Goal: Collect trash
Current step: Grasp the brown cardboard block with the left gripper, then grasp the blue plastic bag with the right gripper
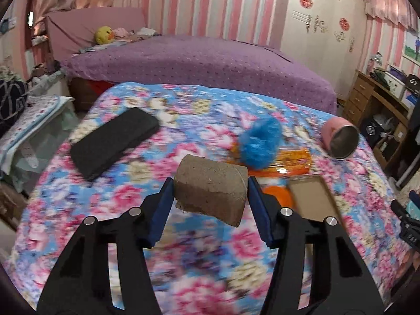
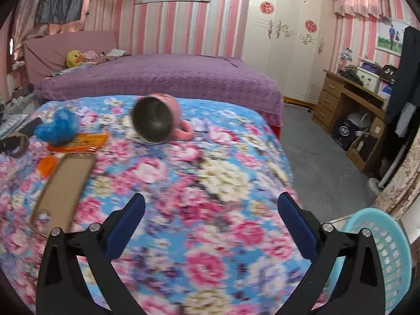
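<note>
Your left gripper (image 1: 211, 197) is clamped on a brown cardboard tube (image 1: 211, 183), lifted off the floral blanket (image 1: 118, 197); your right gripper (image 2: 211, 220) gapes wide, holding nothing.

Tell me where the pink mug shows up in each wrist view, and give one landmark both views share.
Left wrist view: pink mug lies on its side at the right edge of the floral blanket, right of the blue fluffy ball.
Right wrist view: pink mug sits upper centre, open mouth toward the camera.
Shared landmark: the blue fluffy ball, left of the mug in both.
</note>
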`<action>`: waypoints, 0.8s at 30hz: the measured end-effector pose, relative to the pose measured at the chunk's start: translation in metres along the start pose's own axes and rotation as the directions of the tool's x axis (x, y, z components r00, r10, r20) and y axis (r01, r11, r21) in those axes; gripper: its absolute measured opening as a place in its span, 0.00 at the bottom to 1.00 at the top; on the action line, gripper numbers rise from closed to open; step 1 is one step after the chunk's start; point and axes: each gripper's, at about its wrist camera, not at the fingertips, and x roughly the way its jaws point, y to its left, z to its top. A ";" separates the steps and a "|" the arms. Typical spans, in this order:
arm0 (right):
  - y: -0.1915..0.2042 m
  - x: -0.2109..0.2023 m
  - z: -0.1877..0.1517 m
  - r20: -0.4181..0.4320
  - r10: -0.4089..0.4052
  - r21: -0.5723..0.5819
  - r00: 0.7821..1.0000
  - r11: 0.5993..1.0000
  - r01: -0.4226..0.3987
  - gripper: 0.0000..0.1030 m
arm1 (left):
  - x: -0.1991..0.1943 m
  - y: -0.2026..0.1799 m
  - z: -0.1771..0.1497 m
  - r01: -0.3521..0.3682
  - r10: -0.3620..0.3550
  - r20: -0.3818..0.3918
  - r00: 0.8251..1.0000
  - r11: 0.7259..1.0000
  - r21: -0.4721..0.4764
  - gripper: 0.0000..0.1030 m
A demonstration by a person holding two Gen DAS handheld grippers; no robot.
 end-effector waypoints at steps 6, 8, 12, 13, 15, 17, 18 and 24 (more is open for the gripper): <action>0.064 -0.004 0.012 0.008 0.145 -0.069 0.989 0.987 -0.144 0.96 | -0.007 0.039 -0.002 -0.095 0.095 0.008 0.995 0.995 -0.028 0.53; 0.088 0.000 0.021 0.009 0.181 -0.101 0.983 0.979 -0.179 0.96 | -0.010 0.051 -0.002 -0.127 0.128 0.020 0.992 0.991 -0.037 0.53; 0.138 0.014 0.047 0.007 0.279 -0.123 0.960 0.953 -0.276 0.95 | -0.015 0.069 -0.001 -0.183 0.184 0.035 0.982 0.982 -0.047 0.53; 0.154 0.019 0.054 0.002 0.295 -0.145 0.955 0.945 -0.292 0.95 | -0.015 0.074 0.000 -0.193 0.195 0.038 0.980 0.980 -0.054 0.53; 0.178 0.026 0.063 -0.001 0.306 -0.188 0.952 0.935 -0.301 0.95 | -0.018 0.085 0.003 -0.199 0.203 0.042 0.978 0.976 -0.083 0.53; 0.201 0.037 0.073 -0.011 0.302 -0.227 0.953 0.928 -0.296 0.95 | -0.019 0.093 0.005 -0.214 0.219 0.046 0.975 0.972 -0.095 0.53; 0.208 0.042 0.076 -0.017 0.302 -0.234 0.953 0.926 -0.298 0.95 | -0.020 0.096 0.005 -0.222 0.227 0.047 0.973 0.970 -0.097 0.53; 0.241 0.088 0.089 -0.136 0.313 -0.237 0.940 0.911 -0.338 0.66 | -0.022 0.110 0.010 -0.233 0.241 0.046 0.969 0.963 -0.133 0.53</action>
